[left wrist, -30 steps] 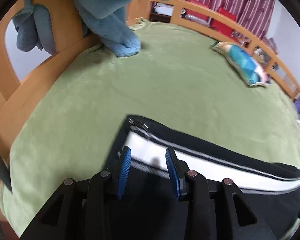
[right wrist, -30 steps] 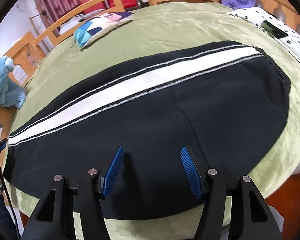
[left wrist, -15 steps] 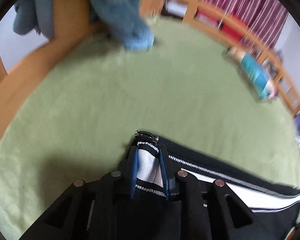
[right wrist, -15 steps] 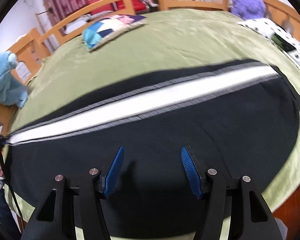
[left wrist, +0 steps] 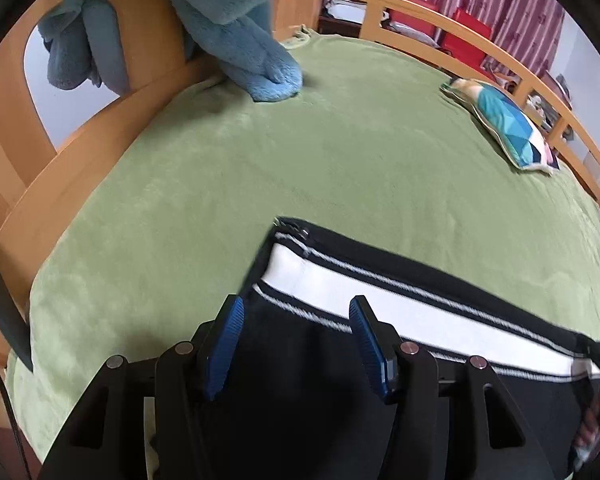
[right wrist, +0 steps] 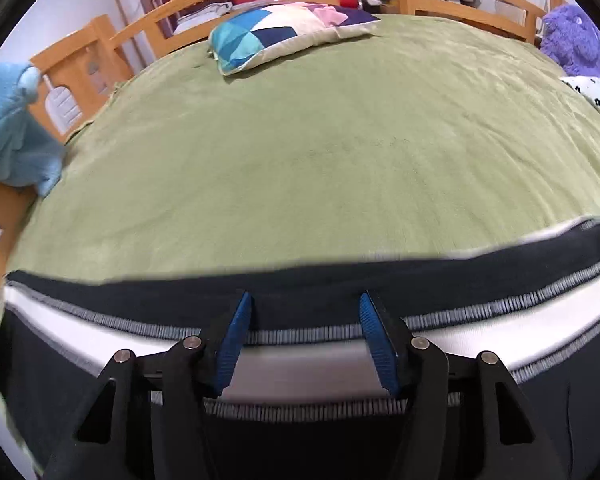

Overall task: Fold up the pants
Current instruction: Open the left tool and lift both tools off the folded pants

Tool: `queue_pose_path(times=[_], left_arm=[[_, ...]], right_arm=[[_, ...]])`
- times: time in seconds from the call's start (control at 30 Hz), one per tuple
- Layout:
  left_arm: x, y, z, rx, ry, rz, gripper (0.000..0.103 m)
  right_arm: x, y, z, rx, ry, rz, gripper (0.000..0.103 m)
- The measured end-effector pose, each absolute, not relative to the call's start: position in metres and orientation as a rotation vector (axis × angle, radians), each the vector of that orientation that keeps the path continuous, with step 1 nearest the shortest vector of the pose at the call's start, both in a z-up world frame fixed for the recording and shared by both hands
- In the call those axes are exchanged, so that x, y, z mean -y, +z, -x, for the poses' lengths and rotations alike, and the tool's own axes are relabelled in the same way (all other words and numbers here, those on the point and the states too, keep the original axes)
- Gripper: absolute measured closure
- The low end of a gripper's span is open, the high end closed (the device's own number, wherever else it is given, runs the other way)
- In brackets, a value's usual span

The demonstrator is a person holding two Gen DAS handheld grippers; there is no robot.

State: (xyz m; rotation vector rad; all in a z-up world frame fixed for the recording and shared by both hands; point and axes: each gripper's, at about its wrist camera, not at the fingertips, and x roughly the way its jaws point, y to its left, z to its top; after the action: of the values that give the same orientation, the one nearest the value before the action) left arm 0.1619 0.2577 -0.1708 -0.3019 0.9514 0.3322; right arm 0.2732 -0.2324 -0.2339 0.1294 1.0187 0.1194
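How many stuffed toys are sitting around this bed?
2. A blue plush toy leans on the wooden bed frame at one end; a purple plush toy sits at the far corner by the rail. Others may be out of view.

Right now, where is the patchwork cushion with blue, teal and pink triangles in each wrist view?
Left wrist: the patchwork cushion with blue, teal and pink triangles lies at the far right, on the green blanket beside the wooden rail.
Right wrist: the same cushion sits top centre, at the blanket's far edge.
Shared landmark: the light blue plush toy, top left in the left view, at the left edge in the right view.
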Motion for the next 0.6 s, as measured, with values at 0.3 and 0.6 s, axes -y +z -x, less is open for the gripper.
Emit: queue_pose_path(times=[0.3,0.6], left_arm=[[-0.183,-0.161,-0.179,-0.922,0.11,0.259,0.047],[-0.129,-0.212,-0.211,-1.088,0.124,0.114,0.044]], right_arm=[[0.241,-0.198,-0.253,-0.926,0.162,-0.092,0.047],[0.314,-0.24,-0.241,-0.978,0.074,-0.174,0.047]])
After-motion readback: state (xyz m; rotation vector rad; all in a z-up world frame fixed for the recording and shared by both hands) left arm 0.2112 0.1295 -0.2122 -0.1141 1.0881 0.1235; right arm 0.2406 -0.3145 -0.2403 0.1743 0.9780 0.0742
